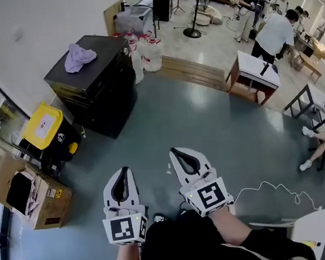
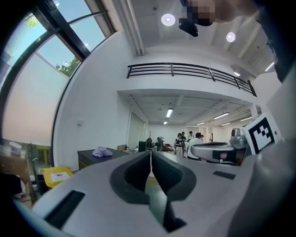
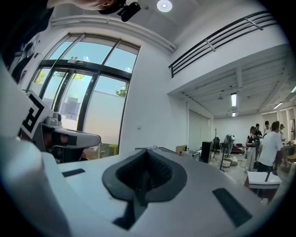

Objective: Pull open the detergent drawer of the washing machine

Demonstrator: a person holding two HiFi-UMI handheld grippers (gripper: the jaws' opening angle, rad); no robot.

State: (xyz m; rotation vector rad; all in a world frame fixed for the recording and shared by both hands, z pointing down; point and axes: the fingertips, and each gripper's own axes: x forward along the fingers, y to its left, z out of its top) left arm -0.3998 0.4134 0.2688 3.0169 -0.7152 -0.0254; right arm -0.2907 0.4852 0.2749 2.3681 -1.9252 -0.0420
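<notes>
Nothing is done yet: we hold the left gripper point(image 1: 122, 173) and right gripper point(image 1: 177, 154) clenched and empty, well short of the black cabinet point(image 1: 109, 92), probably the washer; no drawer shows.

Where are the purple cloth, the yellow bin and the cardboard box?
purple cloth point(image 1: 78, 56), head view, middle of the crumpled fabric.
yellow bin point(image 1: 43, 125), head view, centre of its lid.
cardboard box point(image 1: 55, 201), head view, its brown top.

Two grippers point(image 1: 122, 170) point(image 1: 175, 151), one yellow-lidded bin point(image 1: 43, 125), one purple cloth point(image 1: 78, 56)
</notes>
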